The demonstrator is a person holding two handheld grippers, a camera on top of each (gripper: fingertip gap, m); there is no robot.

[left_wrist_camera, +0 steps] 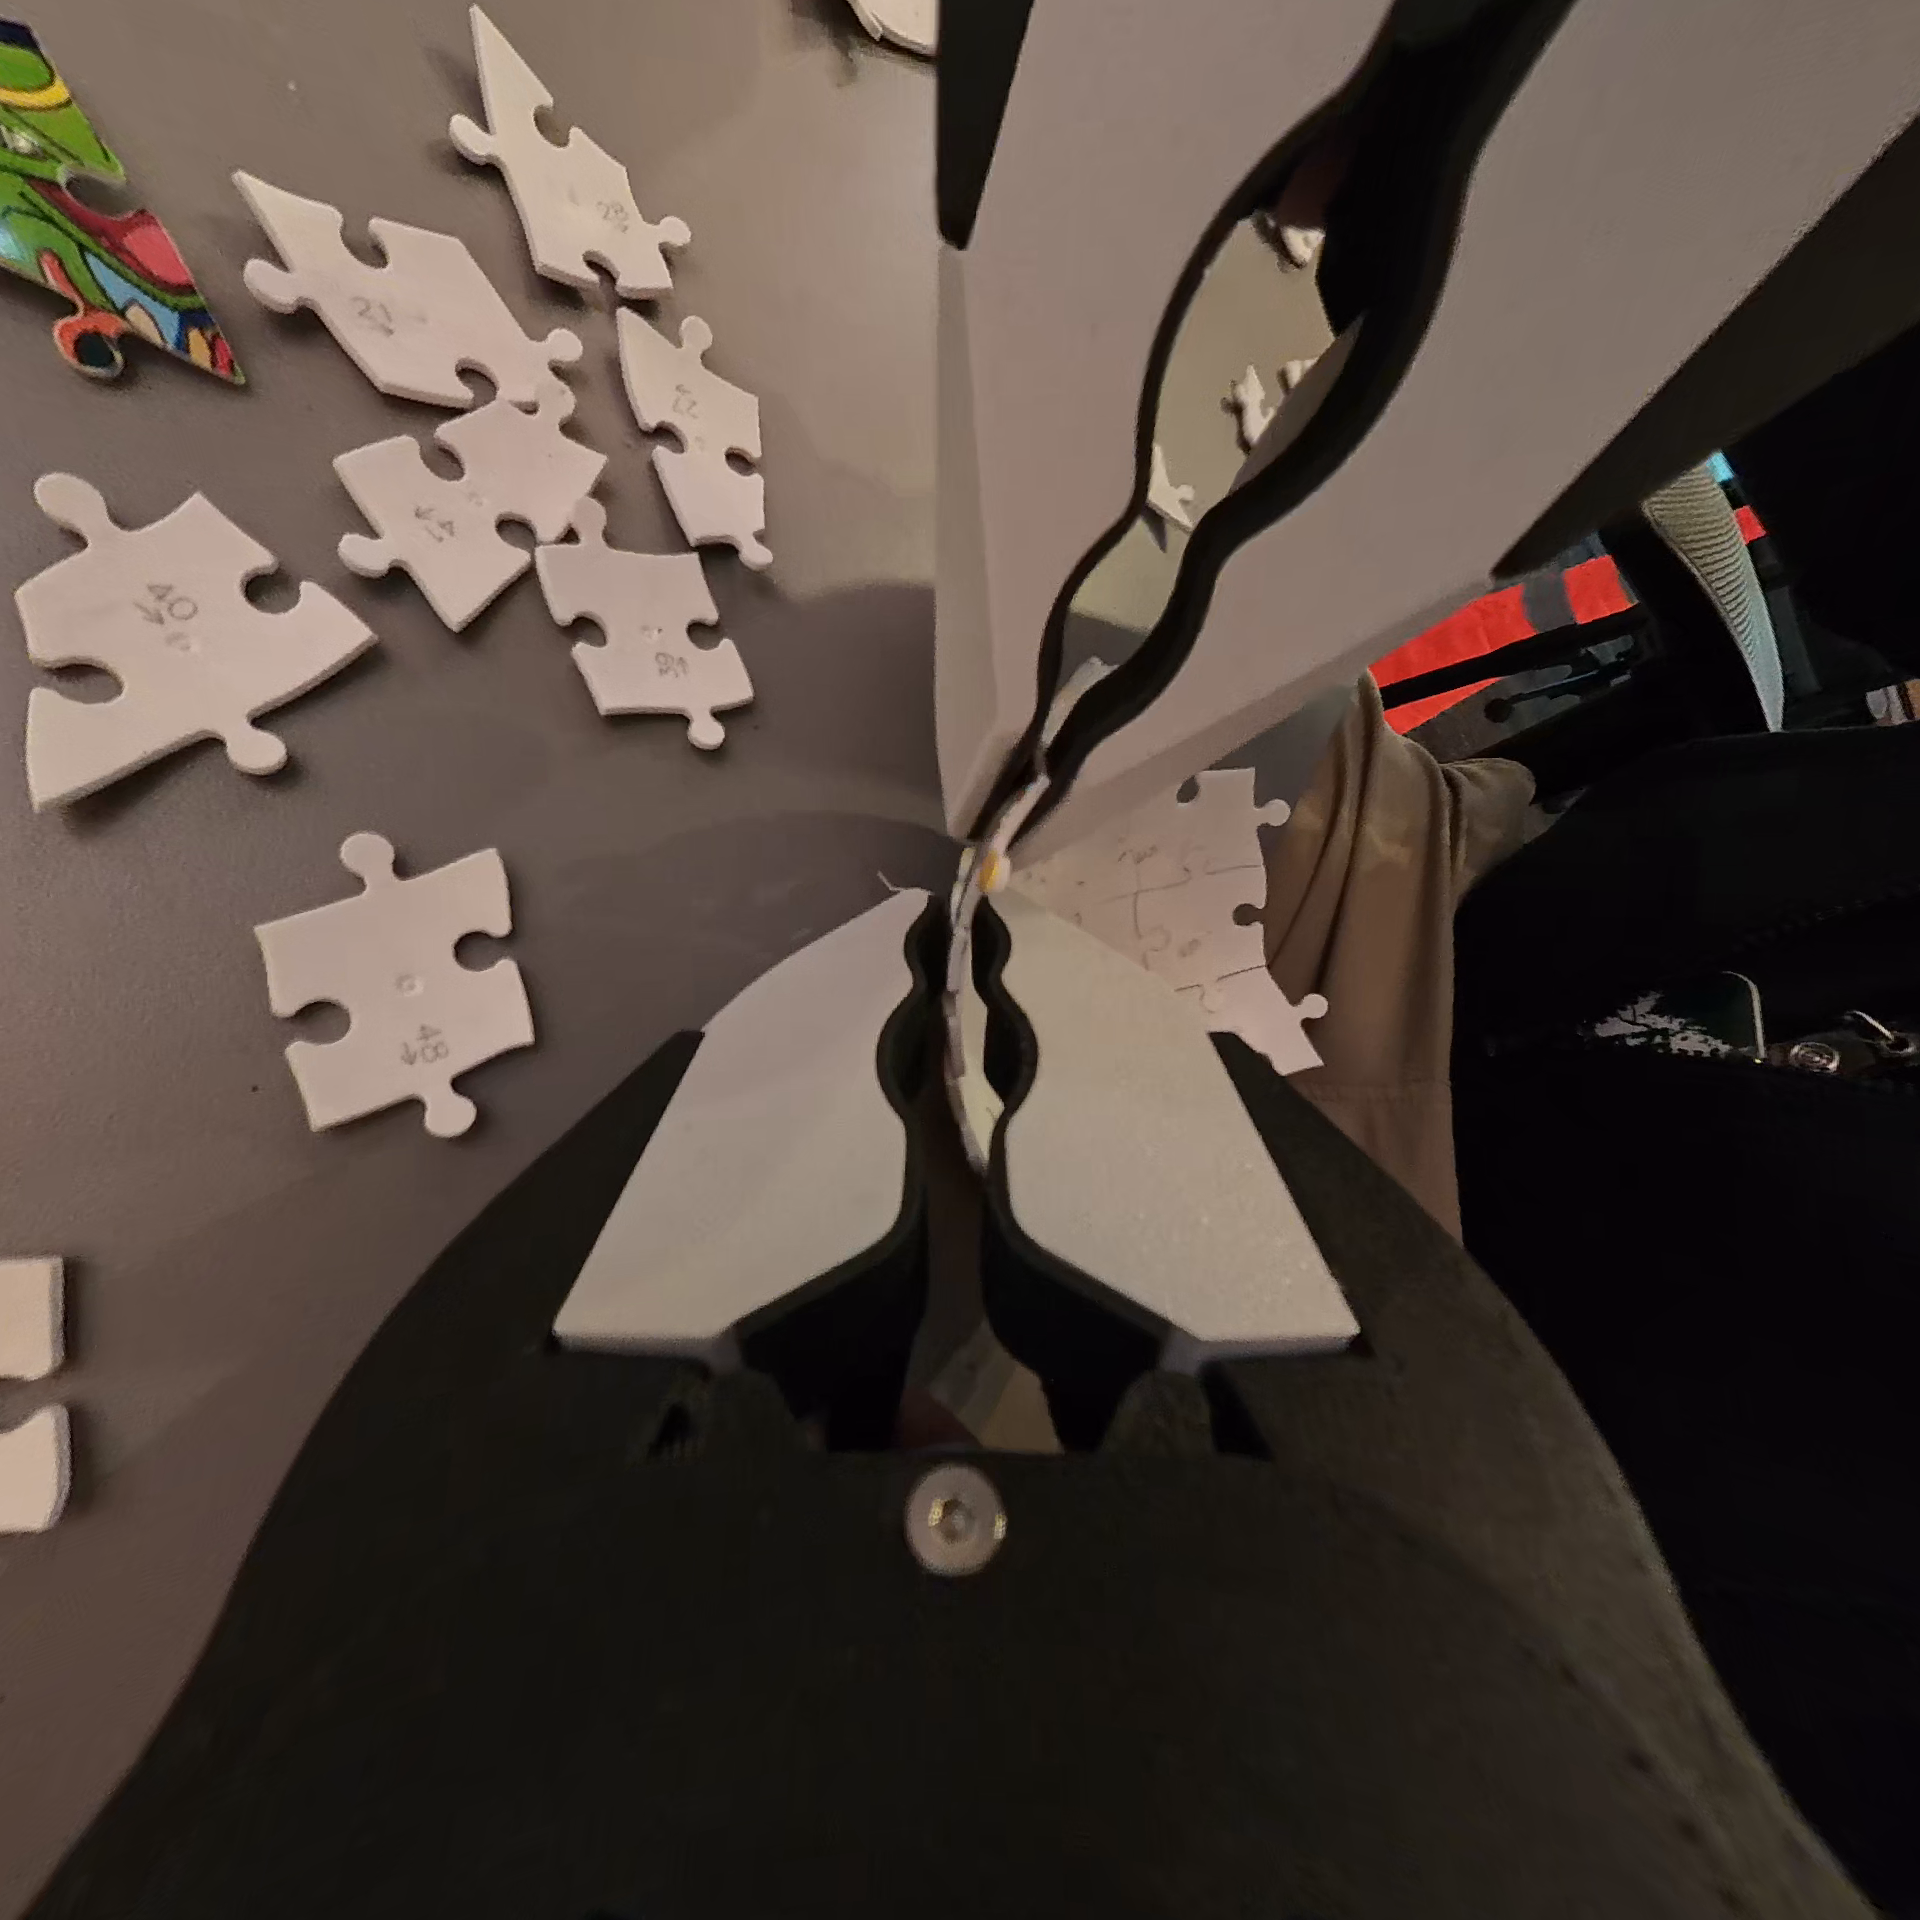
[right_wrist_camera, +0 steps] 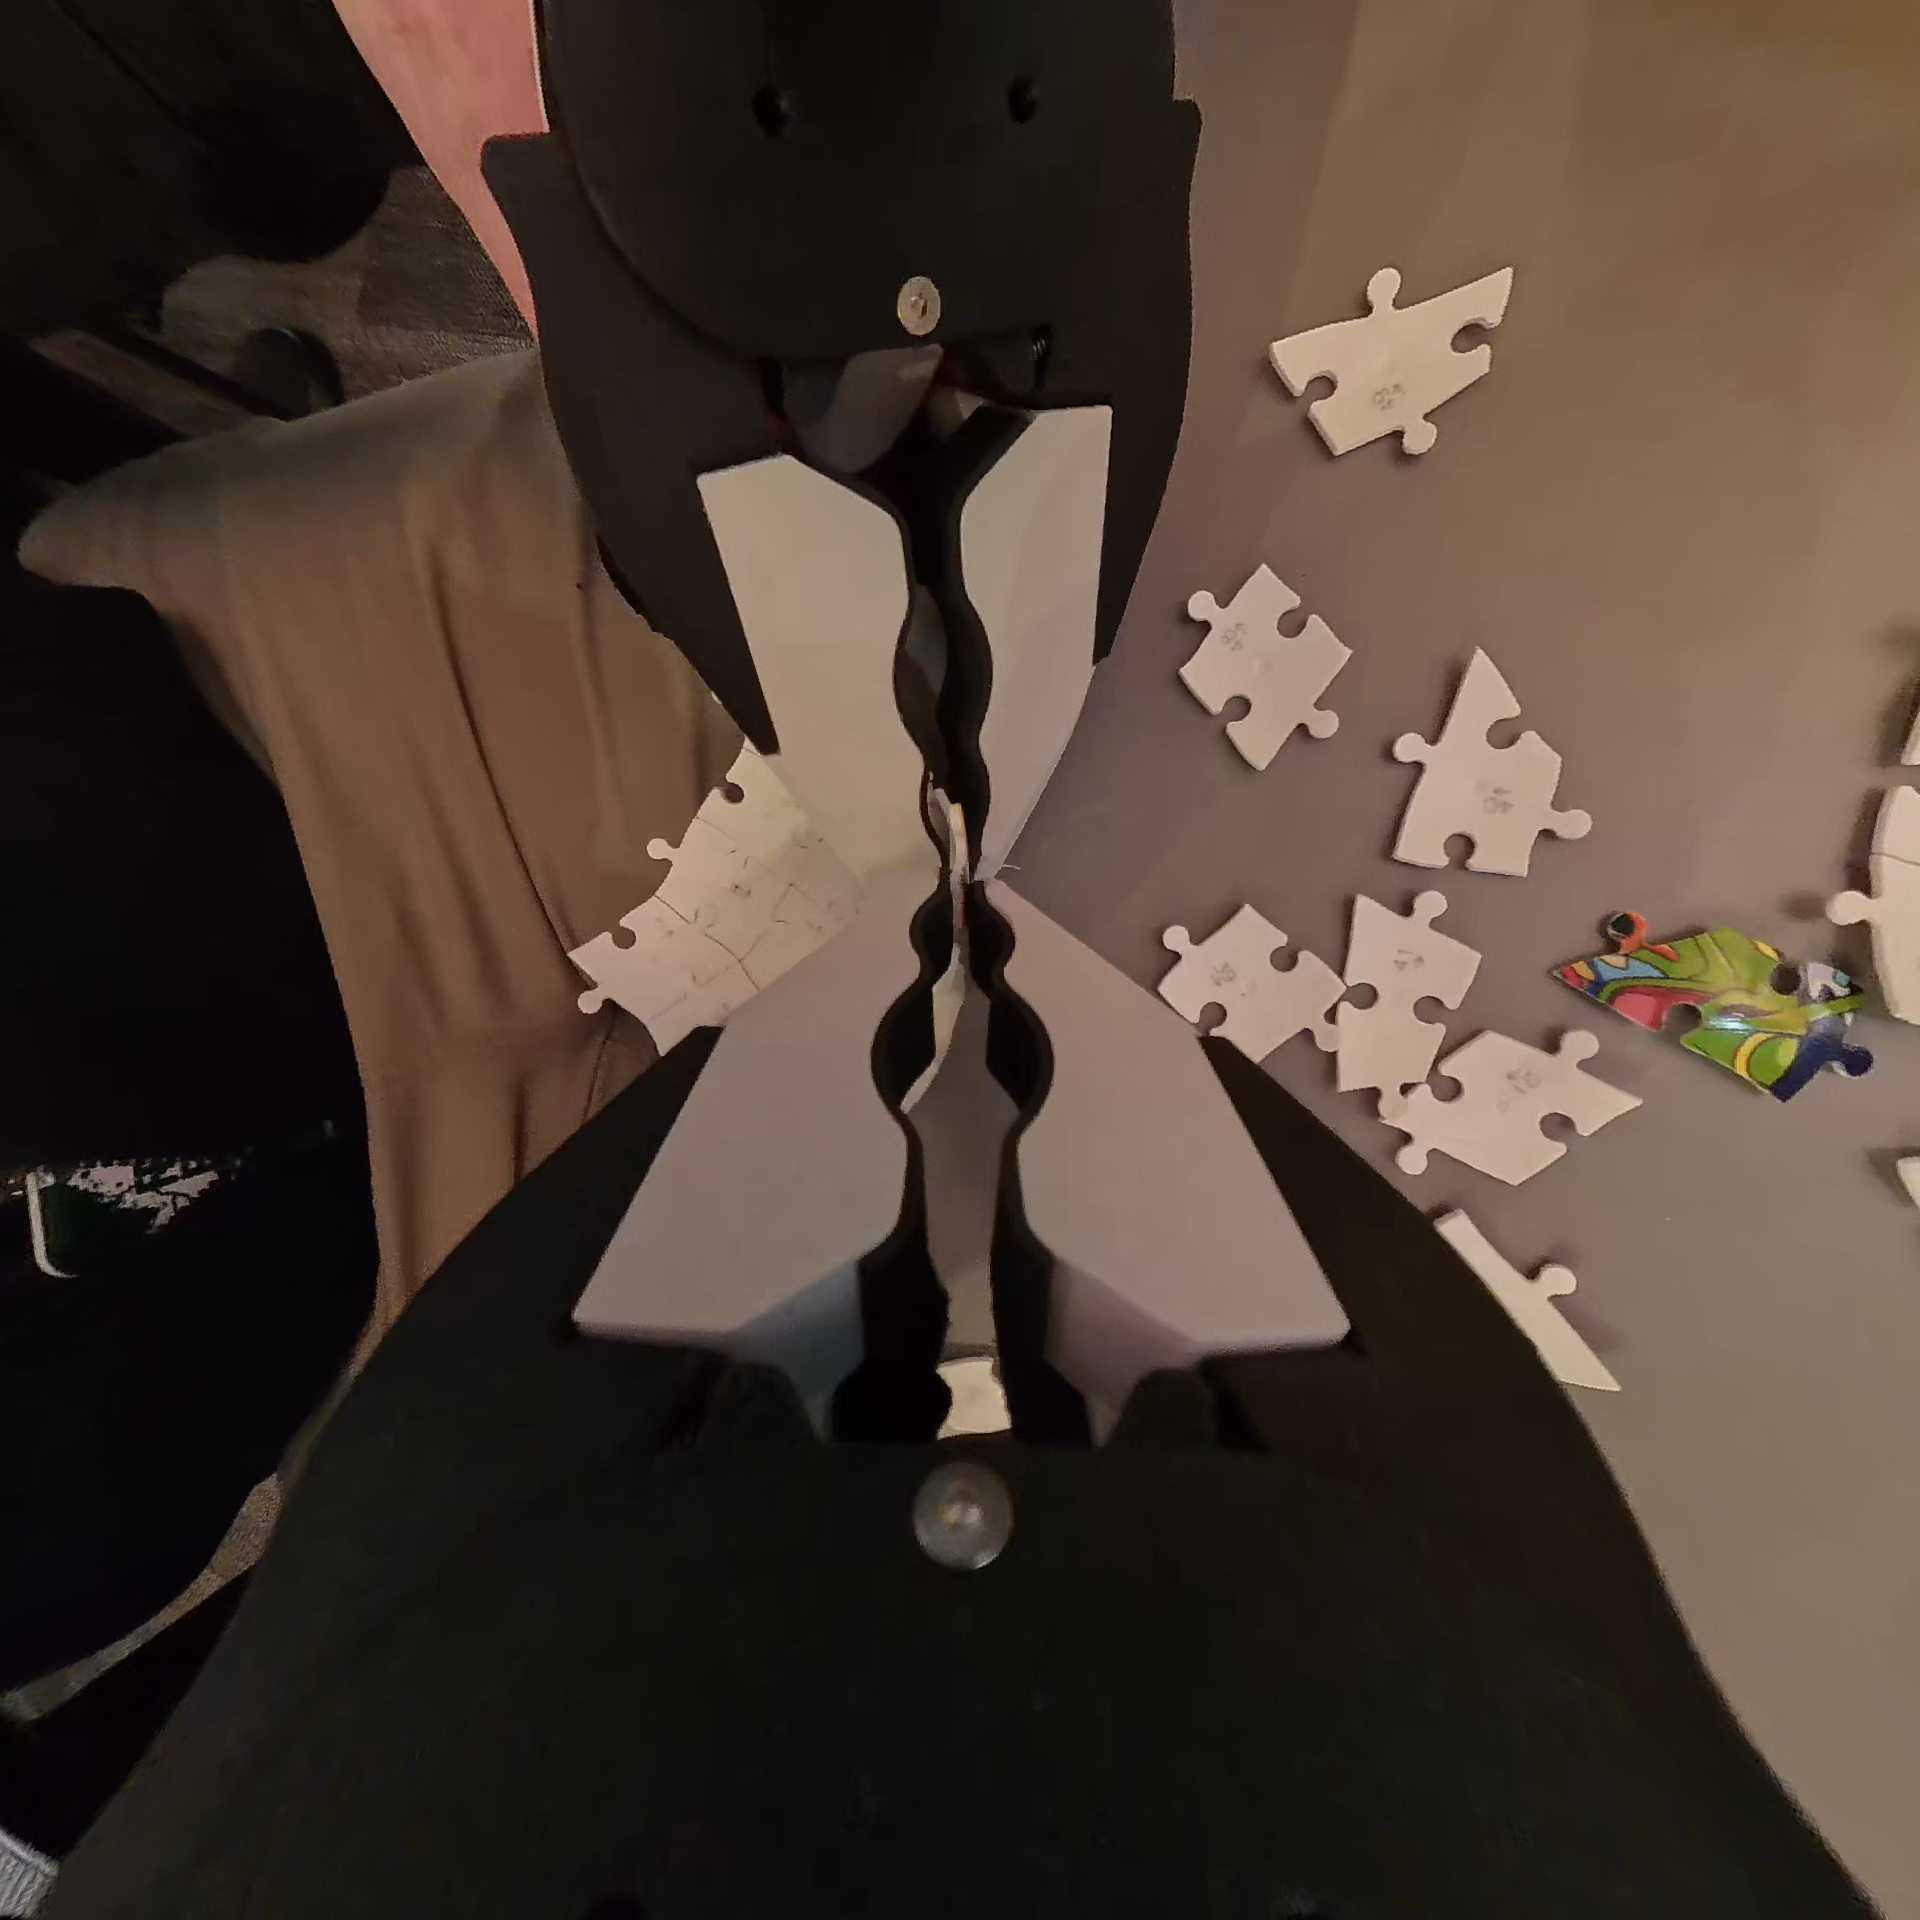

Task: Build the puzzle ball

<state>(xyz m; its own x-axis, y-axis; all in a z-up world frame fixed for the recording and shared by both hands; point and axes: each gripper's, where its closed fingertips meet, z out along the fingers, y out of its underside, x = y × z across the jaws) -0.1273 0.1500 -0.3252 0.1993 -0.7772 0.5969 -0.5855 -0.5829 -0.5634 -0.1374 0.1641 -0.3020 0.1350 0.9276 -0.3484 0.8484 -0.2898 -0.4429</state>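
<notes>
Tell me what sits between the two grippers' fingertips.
In both wrist views, the left gripper and right gripper meet tip to tip, pinching the joined puzzle section edge-on between them; nothing else fills the gap.

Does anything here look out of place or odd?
One thing: among the loose white puzzle pieces lying blank side up on the grey table, a single colourful printed piece lies picture side up.

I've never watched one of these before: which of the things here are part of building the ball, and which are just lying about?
Part of the job:
- left gripper and right gripper, both clamped on the joined white section
- loose white pieces on the grey table
- colourful piece, printed side up

Just there:
- beige cloth
- red and black gear past the table edge
</notes>
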